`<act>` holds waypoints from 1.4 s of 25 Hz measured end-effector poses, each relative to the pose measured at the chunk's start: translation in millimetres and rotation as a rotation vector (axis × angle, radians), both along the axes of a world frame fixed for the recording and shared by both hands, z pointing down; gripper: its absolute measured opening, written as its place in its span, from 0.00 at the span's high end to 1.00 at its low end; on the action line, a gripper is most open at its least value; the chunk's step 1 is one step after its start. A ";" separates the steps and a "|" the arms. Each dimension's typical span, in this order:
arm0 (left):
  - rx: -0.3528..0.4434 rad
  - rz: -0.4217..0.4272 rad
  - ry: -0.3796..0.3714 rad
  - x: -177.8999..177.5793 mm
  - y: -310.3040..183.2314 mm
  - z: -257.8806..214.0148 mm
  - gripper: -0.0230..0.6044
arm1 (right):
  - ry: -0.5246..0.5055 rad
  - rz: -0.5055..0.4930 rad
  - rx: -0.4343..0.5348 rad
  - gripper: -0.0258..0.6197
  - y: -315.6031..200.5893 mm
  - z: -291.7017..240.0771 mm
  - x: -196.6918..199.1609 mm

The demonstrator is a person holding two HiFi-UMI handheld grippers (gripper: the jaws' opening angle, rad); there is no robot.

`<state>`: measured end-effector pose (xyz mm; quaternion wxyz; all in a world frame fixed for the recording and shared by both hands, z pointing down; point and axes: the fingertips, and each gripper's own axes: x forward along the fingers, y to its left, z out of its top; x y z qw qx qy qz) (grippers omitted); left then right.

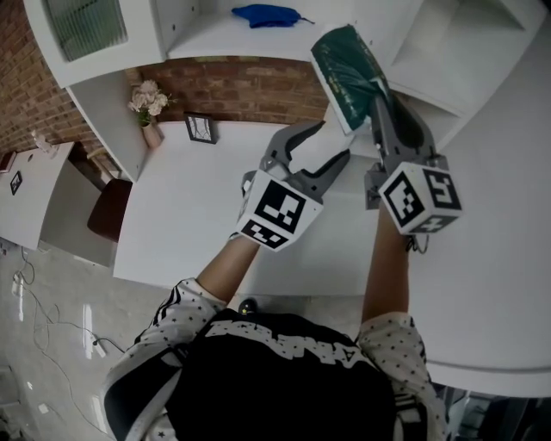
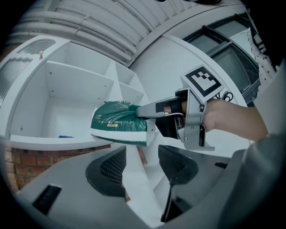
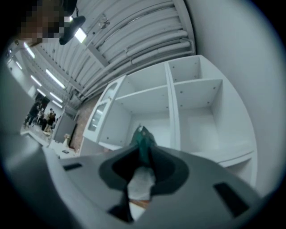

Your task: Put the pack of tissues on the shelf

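Note:
The pack of tissues point(image 1: 347, 69) is dark green with a white edge and is held up in front of the white shelf unit point(image 1: 215, 39). My right gripper point(image 1: 368, 96) is shut on the pack's near end. In the right gripper view the pack point(image 3: 143, 142) sticks out upright between the pads toward the open compartments point(image 3: 147, 103). The left gripper view shows the pack point(image 2: 118, 121) from the side, level with a shelf board point(image 2: 53, 142). My left gripper point(image 1: 320, 148) hangs open beside and below the pack, with nothing between its pads point(image 2: 106, 172).
A blue object point(image 1: 267, 15) lies on the shelf board above the desk. On the white desk point(image 1: 189, 224) stand a vase of flowers point(image 1: 148, 108) and a small picture frame point(image 1: 200, 129). A brown chair point(image 1: 110, 209) sits left of the desk. A vertical divider point(image 3: 172, 107) separates the compartments.

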<state>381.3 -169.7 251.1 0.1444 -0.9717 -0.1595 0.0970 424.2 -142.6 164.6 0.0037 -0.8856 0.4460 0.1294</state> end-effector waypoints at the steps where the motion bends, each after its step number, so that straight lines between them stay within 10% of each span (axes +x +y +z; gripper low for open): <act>1: 0.002 -0.001 0.006 2.9 -1.2 -2.5 0.55 | 0.002 0.004 -0.002 0.82 -1.2 -1.1 1.9; 35: 0.000 -0.012 0.095 49.8 -24.5 -57.8 0.79 | 0.027 -0.008 0.055 0.71 -22.0 -36.7 35.3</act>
